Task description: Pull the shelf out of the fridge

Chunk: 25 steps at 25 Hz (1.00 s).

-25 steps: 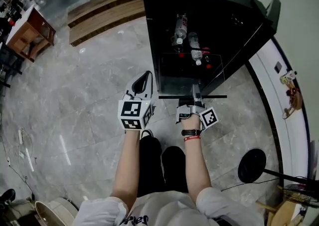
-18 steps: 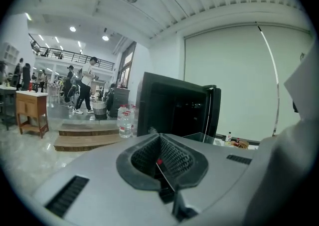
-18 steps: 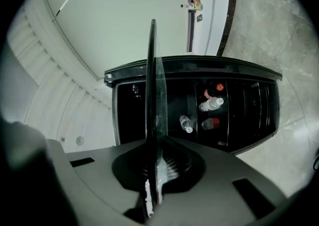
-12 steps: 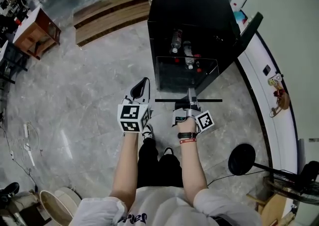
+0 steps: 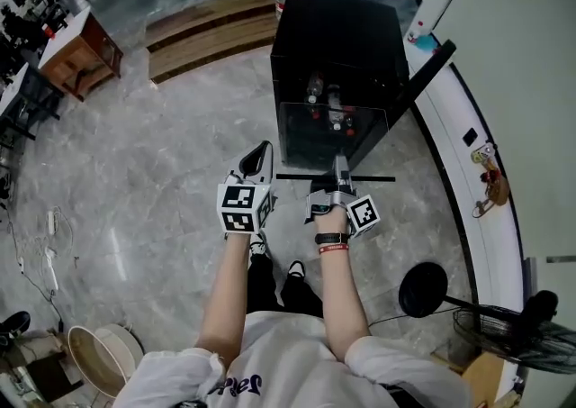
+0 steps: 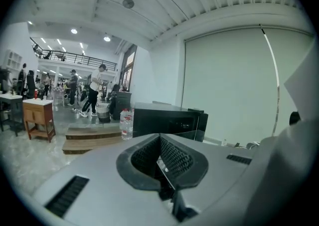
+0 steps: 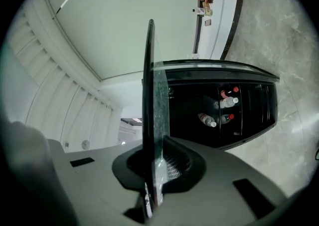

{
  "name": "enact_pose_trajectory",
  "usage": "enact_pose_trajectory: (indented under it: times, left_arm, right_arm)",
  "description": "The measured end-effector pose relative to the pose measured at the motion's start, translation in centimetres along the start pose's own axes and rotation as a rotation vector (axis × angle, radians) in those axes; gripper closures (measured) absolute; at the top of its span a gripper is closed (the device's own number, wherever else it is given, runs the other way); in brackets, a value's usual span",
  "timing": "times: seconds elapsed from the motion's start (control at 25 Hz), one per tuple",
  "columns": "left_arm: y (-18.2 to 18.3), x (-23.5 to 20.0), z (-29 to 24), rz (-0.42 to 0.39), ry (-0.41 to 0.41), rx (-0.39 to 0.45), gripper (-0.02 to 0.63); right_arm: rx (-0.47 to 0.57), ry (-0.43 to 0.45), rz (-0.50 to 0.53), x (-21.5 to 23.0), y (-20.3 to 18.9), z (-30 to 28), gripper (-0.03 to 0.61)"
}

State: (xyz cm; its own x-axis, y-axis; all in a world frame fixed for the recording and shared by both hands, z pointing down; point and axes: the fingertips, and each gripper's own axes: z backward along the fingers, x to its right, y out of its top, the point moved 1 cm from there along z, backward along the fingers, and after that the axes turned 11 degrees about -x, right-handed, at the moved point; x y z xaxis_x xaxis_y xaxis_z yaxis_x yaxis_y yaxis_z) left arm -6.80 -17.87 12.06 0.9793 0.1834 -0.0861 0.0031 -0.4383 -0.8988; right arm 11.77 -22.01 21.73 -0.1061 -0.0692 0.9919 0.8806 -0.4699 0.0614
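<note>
Clearly the whole job hangs on one pinch: the right gripper (image 5: 339, 167) is clamped on the middle of the front edge of the shelf (image 5: 335, 147), which it holds out in front of the fridge (image 5: 335, 28), front bar nearest the person and glass pane reaching back toward the opening. Whether the back edge is free of the fridge I cannot tell from these views. The left gripper (image 5: 259, 152) hovers beside the shelf, on the side away from the fridge door (image 5: 423, 82), its jaws together on nothing. To do this step well, I judge the pull should run straight back from the fridge, with the pane flat, since a glass sheet held at one point on its edge will want to droop at the far end and twist in the pads. A firm squeeze and a slow, even draw suit it better than a tug. The back corner nearest the door needs watching, as do the bottles (image 5: 328, 104) lying inside the fridge below. Bracing the front bar with the left gripper would steady the load.
</note>
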Motion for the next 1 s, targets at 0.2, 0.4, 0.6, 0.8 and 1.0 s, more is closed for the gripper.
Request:
enact_pose_trajectory:
  times: [0.2,0.4,0.6,0.8,1.0]
  left_arm:
    - [2.7,1.5,2.4,-0.027,-0.011,0.019,0.595]
    - [3.4,1.8,3.7,-0.033,-0.043,0.042,0.595]
    - [4.3,1.7,5.0,-0.058,-0.075,0.073,0.595]
    - [5.3,1.6,6.0,-0.087,-0.105,0.098,0.595]
    - [5.6,1.3,7.3,-0.089,-0.129,0.115,0.595]
  right_arm:
    - [-0.005,0.021,-0.001,-3.2,-0.4,1.1,0.549]
    - [-0.002,0.062,0.033,-6.2,-1.3,1.3,0.548]
    - [0.019,0.080,0.047,-8.0,-2.3,1.5,0.548]
    - [0.023,0.088,0.050,-9.3,-3.6,1.7,0.548]
    - [0.038,0.117,0.058,-10.5,-4.8,2.0,0.548]
